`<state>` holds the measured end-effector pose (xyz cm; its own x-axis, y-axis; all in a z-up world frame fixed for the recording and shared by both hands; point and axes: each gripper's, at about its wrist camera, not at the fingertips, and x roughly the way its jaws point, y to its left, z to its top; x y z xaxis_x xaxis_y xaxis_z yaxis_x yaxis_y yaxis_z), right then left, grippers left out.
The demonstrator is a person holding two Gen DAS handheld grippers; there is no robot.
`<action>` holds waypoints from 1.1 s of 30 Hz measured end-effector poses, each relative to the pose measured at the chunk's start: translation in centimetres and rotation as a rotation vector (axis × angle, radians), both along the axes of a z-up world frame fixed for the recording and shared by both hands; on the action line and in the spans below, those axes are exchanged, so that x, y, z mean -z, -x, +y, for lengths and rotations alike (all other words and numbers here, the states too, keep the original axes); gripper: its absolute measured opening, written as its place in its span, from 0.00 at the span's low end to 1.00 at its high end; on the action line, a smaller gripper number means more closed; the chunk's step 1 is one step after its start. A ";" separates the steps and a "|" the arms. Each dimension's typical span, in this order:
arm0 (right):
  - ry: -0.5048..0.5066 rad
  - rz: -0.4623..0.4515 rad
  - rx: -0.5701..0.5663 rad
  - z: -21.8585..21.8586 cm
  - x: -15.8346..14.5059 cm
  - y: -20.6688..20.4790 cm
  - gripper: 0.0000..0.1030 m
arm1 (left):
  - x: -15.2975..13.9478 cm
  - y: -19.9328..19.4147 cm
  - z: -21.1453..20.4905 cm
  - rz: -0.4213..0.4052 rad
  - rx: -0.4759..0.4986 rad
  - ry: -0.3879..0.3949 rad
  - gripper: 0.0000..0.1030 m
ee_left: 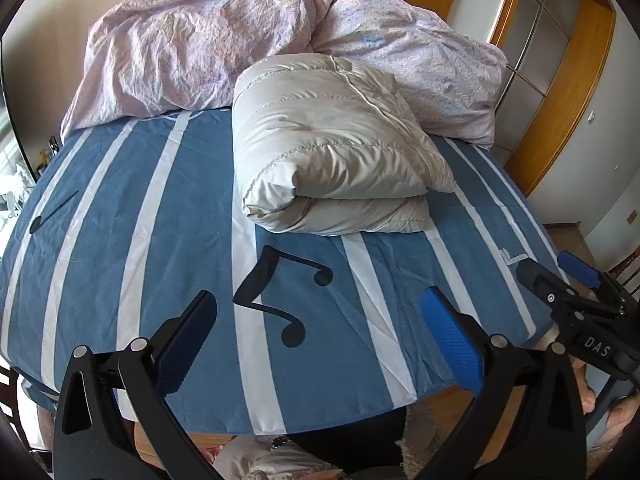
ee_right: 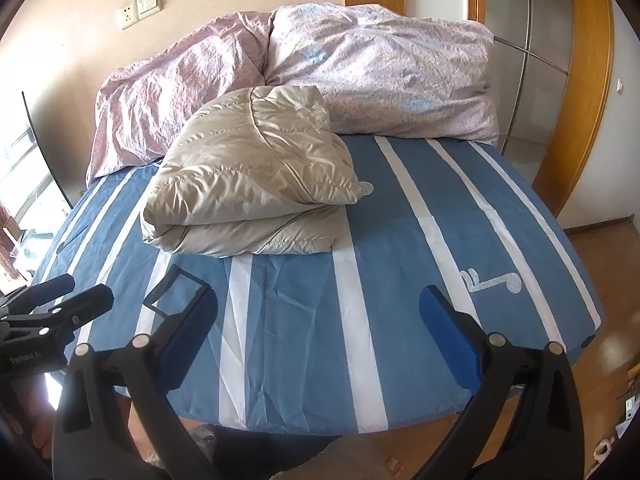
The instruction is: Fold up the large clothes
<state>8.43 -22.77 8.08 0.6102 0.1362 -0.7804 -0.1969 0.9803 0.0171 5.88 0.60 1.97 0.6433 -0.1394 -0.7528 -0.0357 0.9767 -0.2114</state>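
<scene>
Covering nearly the whole of both views, a bed (ee_left: pixel 120 240) (ee_right: pixel 400 280) is seen dressed in a blue sheet with white stripes and printed music notes. At its far end, against the wall, a crumpled pink duvet (ee_left: pixel 200 48) (ee_right: pixel 380 72) is heaped across the full width.

A beige puffer jacket (ee_left: pixel 332 152) (ee_right: pixel 248 184) is found folded into a thick, squarish bundle on the far half of the bed, its back edge touching the duvet. The rounded fold is turned toward the left side of the bed, while the layered open edges face the near end and the right side. A piped seam is seen running across its top from far to near; the long axis cannot be told with certainty.

The left tool (ee_left: pixel 320 336) (ee_right: pixel 60 300) is held above the near edge of the bed with its blue-padded fingers (ee_left: pixel 452 340) spread wide, nothing being gripped or touched. The right tool (ee_right: pixel 320 336) (ee_left: pixel 560 276) is likewise spread wide and empty, just beside the left one.

Between the tools and the jacket a broad stretch of bare sheet is left open. Beyond the right edge of the bed, wooden floor (ee_right: pixel 592 236) and a wood-framed sliding door (ee_right: pixel 532 60) are seen.
</scene>
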 end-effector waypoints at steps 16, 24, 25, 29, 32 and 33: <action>0.007 0.019 -0.017 -0.1 0.0 0.2 0.98 | 0.0 0.3 -0.3 0.012 0.009 0.010 0.99; 0.006 0.025 -0.021 0.0 0.2 0.1 0.98 | 0.0 0.2 -0.3 0.013 0.010 0.005 0.99; 0.006 0.025 -0.020 0.0 0.2 0.1 0.98 | 0.0 0.2 -0.3 0.013 0.009 0.006 0.99; 0.009 0.025 -0.021 0.0 0.3 0.1 0.98 | 0.0 0.2 -0.2 0.013 0.010 -0.009 0.99; 0.010 0.025 -0.025 0.1 0.5 0.0 0.98 | 0.0 0.1 -0.3 0.013 0.011 -0.013 0.99; 0.010 0.026 -0.026 0.1 0.5 0.1 0.98 | 0.0 0.2 -0.3 0.012 0.011 -0.015 0.99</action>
<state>8.37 -22.66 7.55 0.5864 0.1434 -0.7972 -0.2216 0.9751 0.0123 5.72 0.32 1.93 0.6325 -0.1352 -0.7627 -0.0277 0.9801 -0.1968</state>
